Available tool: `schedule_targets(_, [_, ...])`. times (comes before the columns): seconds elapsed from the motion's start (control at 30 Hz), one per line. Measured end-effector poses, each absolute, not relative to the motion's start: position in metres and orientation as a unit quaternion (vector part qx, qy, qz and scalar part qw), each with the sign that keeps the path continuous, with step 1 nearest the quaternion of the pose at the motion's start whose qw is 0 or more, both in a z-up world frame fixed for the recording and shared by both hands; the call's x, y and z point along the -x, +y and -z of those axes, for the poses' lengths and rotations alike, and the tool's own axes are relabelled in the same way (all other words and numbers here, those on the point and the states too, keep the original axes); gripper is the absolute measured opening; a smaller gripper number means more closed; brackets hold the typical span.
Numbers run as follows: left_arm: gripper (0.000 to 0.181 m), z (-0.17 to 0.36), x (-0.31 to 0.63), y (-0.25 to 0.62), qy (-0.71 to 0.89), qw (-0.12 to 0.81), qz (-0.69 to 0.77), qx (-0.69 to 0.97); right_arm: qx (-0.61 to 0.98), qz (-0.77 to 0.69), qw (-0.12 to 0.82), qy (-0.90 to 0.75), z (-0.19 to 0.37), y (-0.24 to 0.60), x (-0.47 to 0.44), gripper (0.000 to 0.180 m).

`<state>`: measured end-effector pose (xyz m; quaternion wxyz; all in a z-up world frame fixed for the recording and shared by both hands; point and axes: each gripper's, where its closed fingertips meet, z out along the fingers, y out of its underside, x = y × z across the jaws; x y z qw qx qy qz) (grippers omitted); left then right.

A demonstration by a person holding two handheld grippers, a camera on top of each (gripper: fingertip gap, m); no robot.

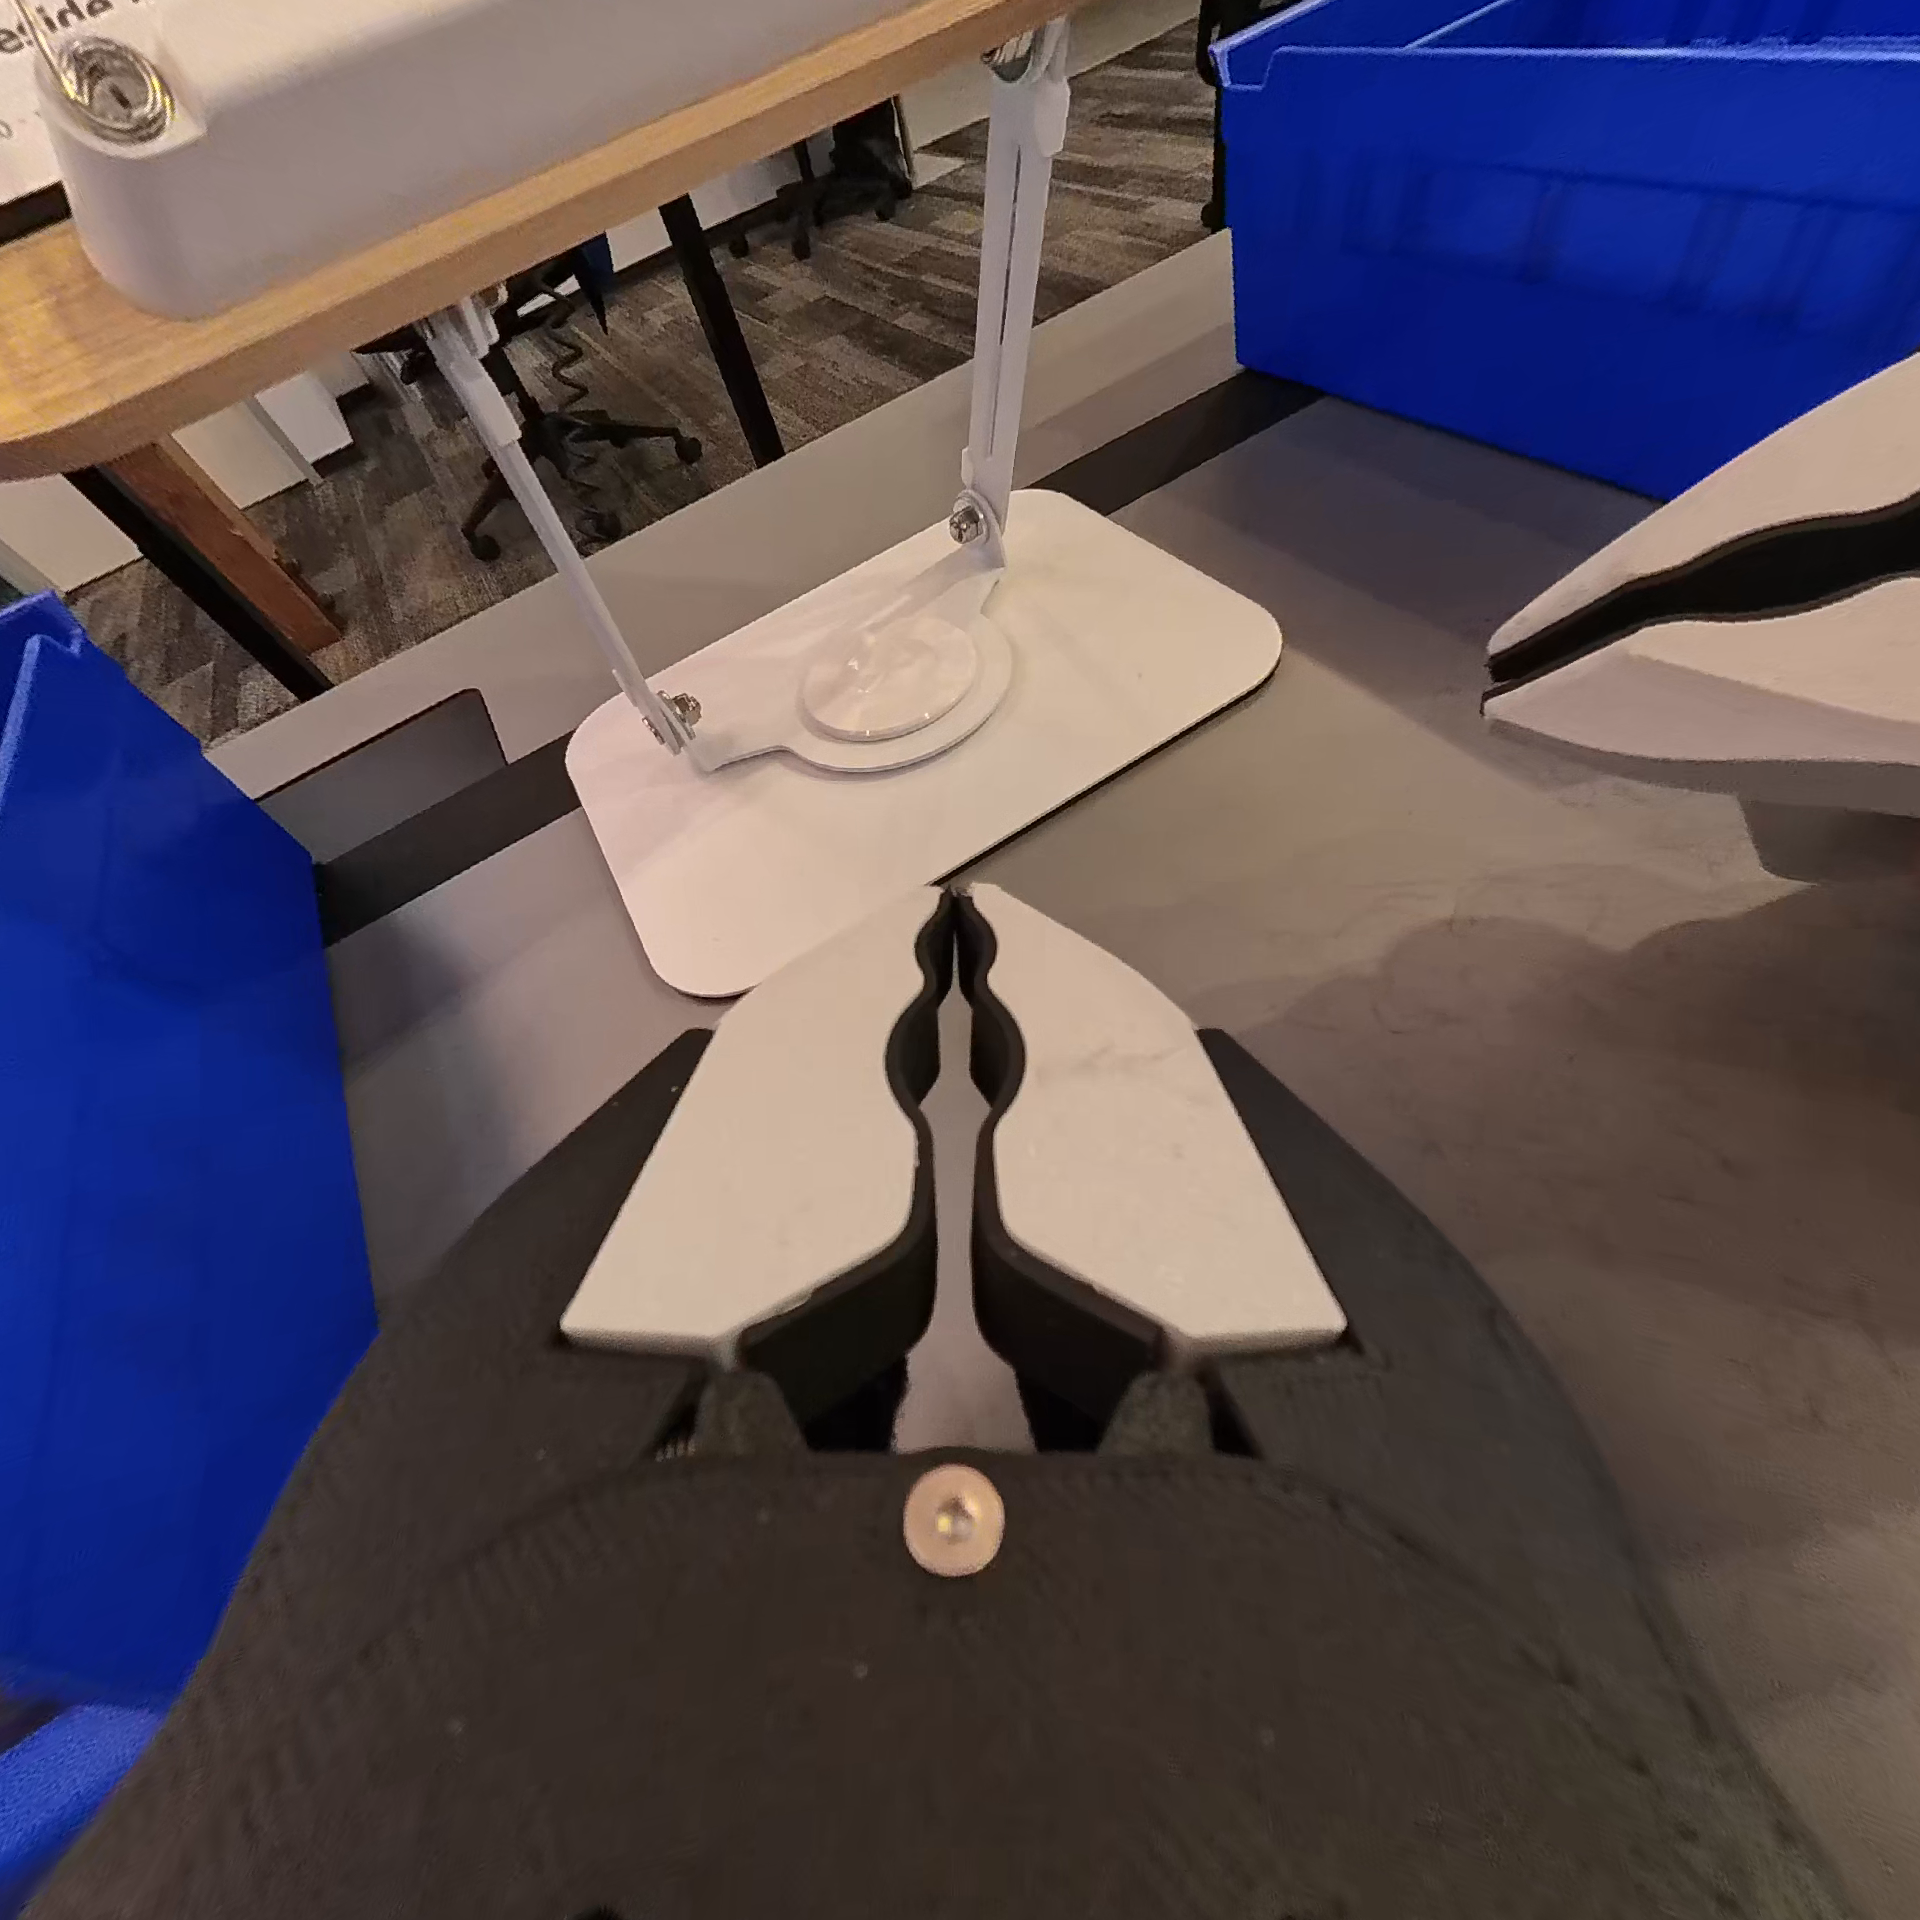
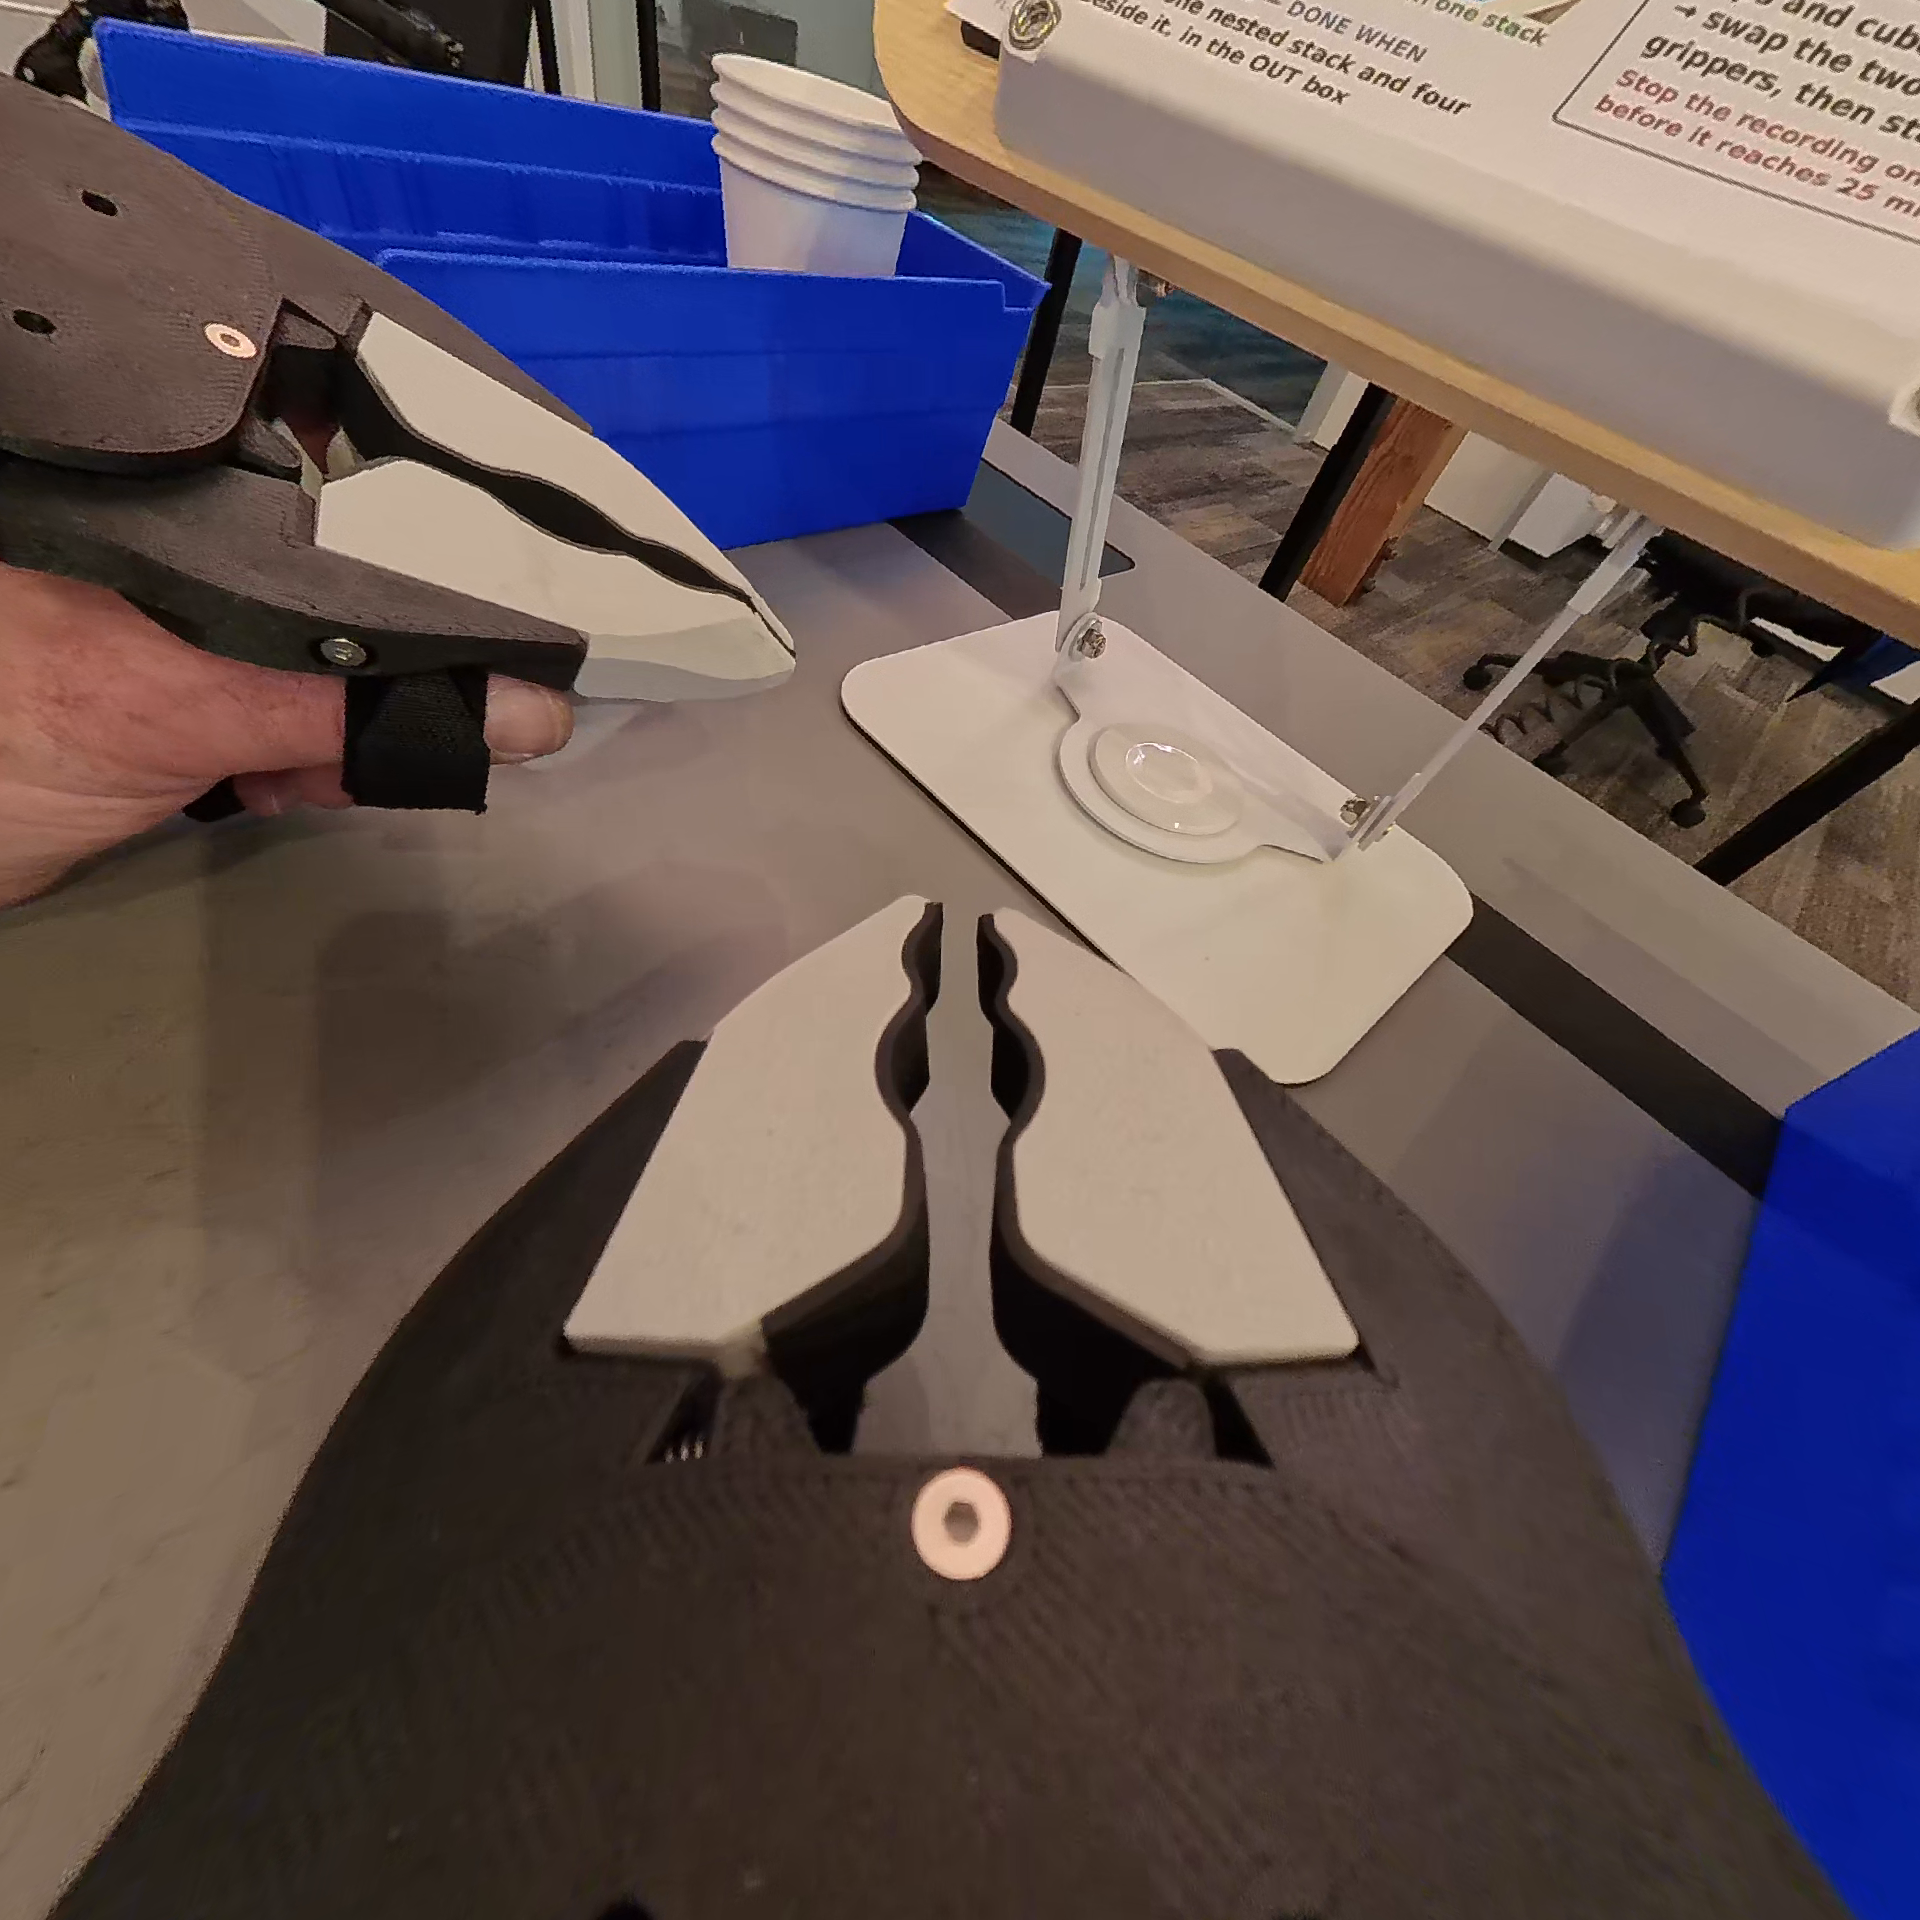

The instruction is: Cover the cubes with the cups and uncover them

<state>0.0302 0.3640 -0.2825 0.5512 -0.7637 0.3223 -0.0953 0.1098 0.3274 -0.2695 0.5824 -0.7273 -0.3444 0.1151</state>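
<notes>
A nested stack of white paper cups [image 2: 816,177] stands in a blue bin [image 2: 727,384] at the far left of the grey table. No cubes are in view. My left gripper [image 1: 958,891] is shut and empty, low over the table just in front of a white stand base. It also shows in the right wrist view [image 2: 774,639], held by a hand [image 2: 125,727]. My right gripper [image 2: 961,914] is shut and empty, its tips a hair apart. It shows at the right edge of the left wrist view [image 1: 1491,681]. Both point towards the stand.
A white stand base [image 1: 935,748] with two thin legs carries a tilted wooden board [image 1: 416,229] overhead; it also shows in the right wrist view [image 2: 1174,831]. Blue bins sit at the left [image 1: 135,1039] and far right [image 1: 1558,260]. The grey table [image 1: 1455,1143] lies between the grippers.
</notes>
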Motion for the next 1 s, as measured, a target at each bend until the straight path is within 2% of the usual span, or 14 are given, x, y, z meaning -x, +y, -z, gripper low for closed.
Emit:
schedule_targets(0.13, [0.0,0.273,-0.027,0.359,0.323,0.559,0.092,0.758,0.727,-0.116,0.583,-0.344,0.269,0.327,-0.11,0.006])
schedule_targets(0.23, [0.001,0.247,-0.009,0.349,0.316,0.586,0.075,0.742,0.726,-0.117,0.582,-0.346,0.27,0.327,-0.11,0.006])
schedule_targets(0.33, [0.005,0.212,0.039,0.346,0.276,0.611,0.037,0.741,0.726,-0.121,0.583,-0.344,0.269,0.326,-0.111,0.006])
schedule_targets(0.43, [0.017,0.196,0.111,0.356,0.21,0.599,0.013,0.773,0.727,-0.128,0.581,-0.342,0.27,0.326,-0.112,0.006])
schedule_targets(0.57, [0.032,0.205,0.193,0.381,0.152,0.533,-0.003,0.832,0.729,-0.137,0.576,-0.342,0.272,0.325,-0.11,0.007])
schedule_targets(0.63, [0.025,0.202,0.216,0.393,0.145,0.52,-0.006,0.842,0.729,-0.141,0.575,-0.345,0.273,0.324,-0.109,0.007])
schedule_targets(0.7, [0.035,0.215,0.231,0.404,0.142,0.464,-0.01,0.874,0.73,-0.144,0.572,-0.345,0.274,0.324,-0.109,0.007])
schedule_targets(0.83, [0.032,0.239,0.234,0.415,0.157,0.378,0.024,0.912,0.736,-0.153,0.565,-0.341,0.278,0.325,-0.112,0.008])
schedule_targets(0.9, [0.043,0.261,0.234,0.412,0.158,0.309,0.046,0.937,0.738,-0.162,0.562,-0.337,0.279,0.325,-0.112,0.008])
schedule_targets(1.0, [0.059,0.279,0.241,0.411,0.156,0.261,0.043,0.952,0.739,-0.163,0.558,-0.339,0.28,0.325,-0.111,0.009])
